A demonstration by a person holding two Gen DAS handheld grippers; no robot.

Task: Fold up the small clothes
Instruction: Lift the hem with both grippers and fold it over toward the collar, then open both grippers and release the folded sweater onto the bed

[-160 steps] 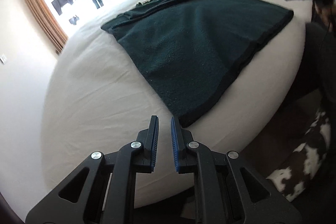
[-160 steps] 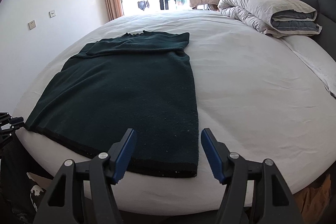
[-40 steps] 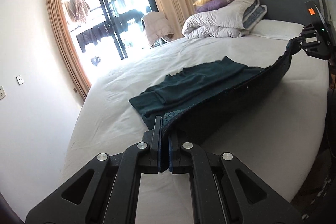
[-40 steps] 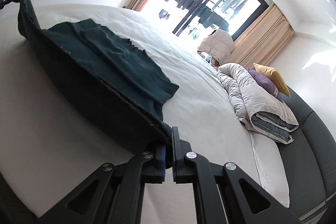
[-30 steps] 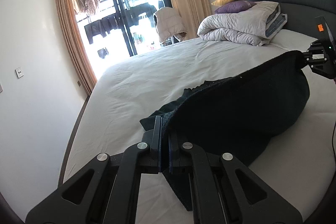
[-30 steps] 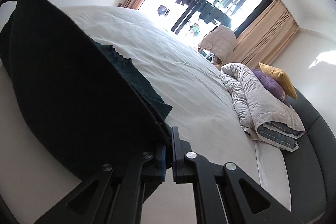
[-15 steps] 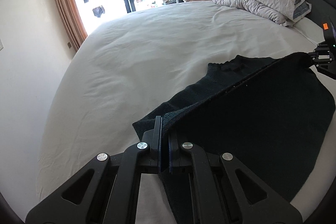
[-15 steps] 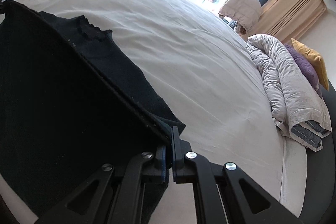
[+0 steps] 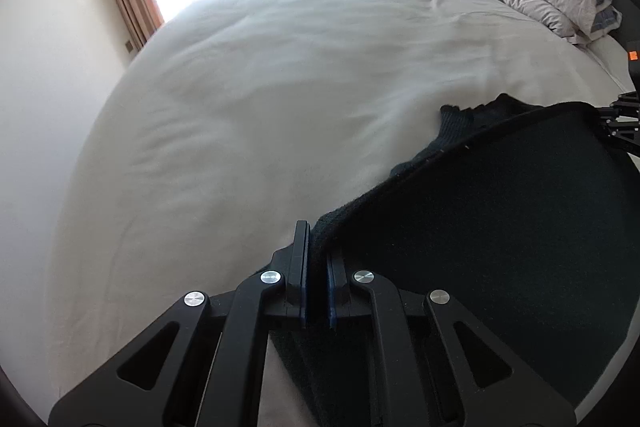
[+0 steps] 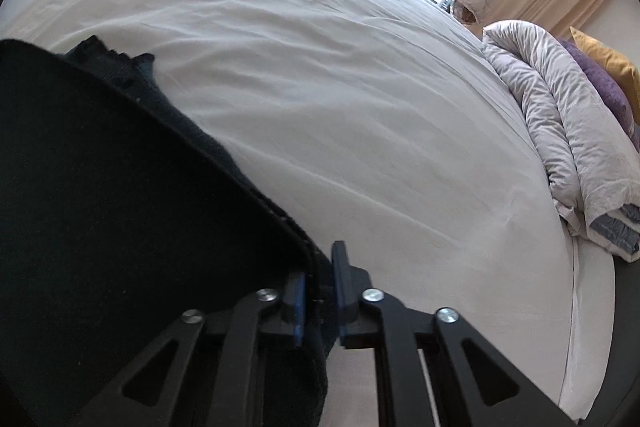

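Sweater (image 9: 500,235) — a dark green knit — lies on the white bed (image 9: 280,87), its hem doubled over toward the collar (image 9: 460,123), which peeks out past the folded edge. The left gripper (image 9: 316,267) pinches one hem corner, jaws narrow with the knit between the pads. The right gripper (image 10: 320,291) sits at the other hem corner; its jaws have just been opening, and the cloth lies between them with a visible gap on either side, so it appears let go.

The step in hand looks like the end of the bottom-to-top fold: the hem is laid down and the release has begun. The next move likely calls for the left jaws to part as well, then for both grippers to draw back without dragging the top layer askew — the knit looks soft and could cling to the pads.

Room is generous: bare sheet runs wide beyond the collar toward the far edge of the bed by the window. The rolled duvet (image 10: 572,131) and pillows (image 10: 608,75) sit well apart at the head end. How close the near bed edge lies cannot be told.
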